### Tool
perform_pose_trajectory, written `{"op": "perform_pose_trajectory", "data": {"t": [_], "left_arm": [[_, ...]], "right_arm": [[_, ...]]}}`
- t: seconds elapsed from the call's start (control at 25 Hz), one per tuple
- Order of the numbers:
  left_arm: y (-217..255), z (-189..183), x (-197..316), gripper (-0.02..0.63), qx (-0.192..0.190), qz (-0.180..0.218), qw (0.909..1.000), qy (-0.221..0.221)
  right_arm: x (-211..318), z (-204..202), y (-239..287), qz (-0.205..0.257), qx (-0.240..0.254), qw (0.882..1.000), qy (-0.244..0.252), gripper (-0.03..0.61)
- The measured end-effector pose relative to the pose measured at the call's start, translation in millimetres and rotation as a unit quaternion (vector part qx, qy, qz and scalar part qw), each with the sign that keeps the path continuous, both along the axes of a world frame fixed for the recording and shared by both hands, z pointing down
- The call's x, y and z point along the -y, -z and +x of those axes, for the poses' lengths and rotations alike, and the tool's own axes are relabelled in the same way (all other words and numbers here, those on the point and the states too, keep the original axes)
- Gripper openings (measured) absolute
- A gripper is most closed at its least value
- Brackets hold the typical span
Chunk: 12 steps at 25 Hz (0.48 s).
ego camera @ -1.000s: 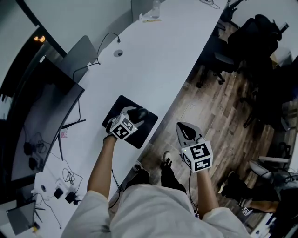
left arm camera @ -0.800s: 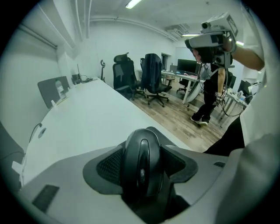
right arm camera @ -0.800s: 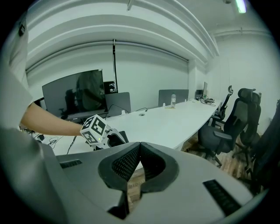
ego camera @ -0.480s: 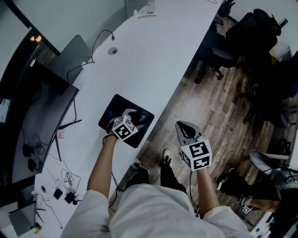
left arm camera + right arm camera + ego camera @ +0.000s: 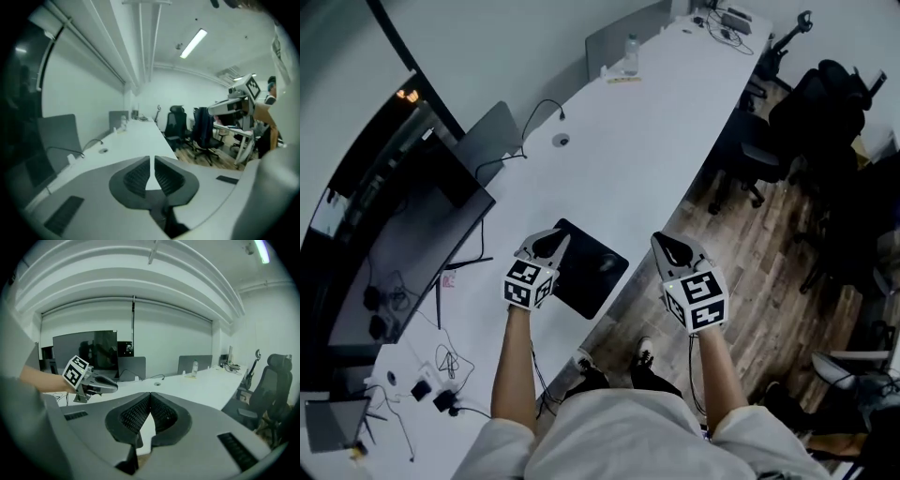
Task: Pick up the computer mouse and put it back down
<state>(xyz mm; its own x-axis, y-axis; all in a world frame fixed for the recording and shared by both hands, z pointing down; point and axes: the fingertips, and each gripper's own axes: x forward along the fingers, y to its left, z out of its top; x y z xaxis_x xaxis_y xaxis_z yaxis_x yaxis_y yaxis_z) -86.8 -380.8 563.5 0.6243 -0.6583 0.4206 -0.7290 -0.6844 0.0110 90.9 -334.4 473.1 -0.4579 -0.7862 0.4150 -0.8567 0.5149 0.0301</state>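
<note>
The dark computer mouse [image 5: 607, 263] lies on the black mouse pad [image 5: 581, 281] near the front edge of the white desk [image 5: 647, 141]; no gripper touches it. My left gripper [image 5: 547, 246] hangs above the pad's left side, away from the mouse. Its jaws are closing, with only a thin slit left and nothing between them [image 5: 150, 161]. Off the desk edge, over the wooden floor, my right gripper [image 5: 670, 247] is shut and empty [image 5: 150, 397]. The mouse is out of both gripper views. The right gripper view shows the left gripper [image 5: 91, 383].
A large dark monitor [image 5: 394, 216] stands at the desk's left, with cables and small adapters [image 5: 431, 375] below it. A grey panel [image 5: 492, 136], a cable grommet [image 5: 561, 141] and a bottle [image 5: 630, 54] lie farther back. Office chairs [image 5: 825, 103] stand on the floor to the right.
The left gripper let go of the mouse, rose and drew back to the left, its jaws narrowing. The mouse stays on the pad. The right gripper rose a little.
</note>
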Motion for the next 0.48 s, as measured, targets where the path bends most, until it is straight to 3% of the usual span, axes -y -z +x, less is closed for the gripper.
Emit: {"op": "perform_pose_trajectory", "data": {"t": [0.04, 0.24, 0.48], "left_arm": [[20.6, -12.3, -0.3, 0.032, -0.01, 0.015, 0.9995, 0.026], [120.2, -59.8, -23.9, 0.017, -0.054, 0.094, 0.9903, 0.088], [200.7, -100.0, -54.7, 0.017, -0.012, 0.171, 0.9766, 0.131]], "right_arm": [[4.2, -6.1, 13.1, 0.015, -0.004, 1.0, 0.01, 0.015], [17.6, -40.1, 74.2, 0.081, -0.014, 0.995, 0.047, 0.015], [14.7, -85.5, 134.3, 0.144, -0.017, 0.985, 0.096, 0.015]]}}
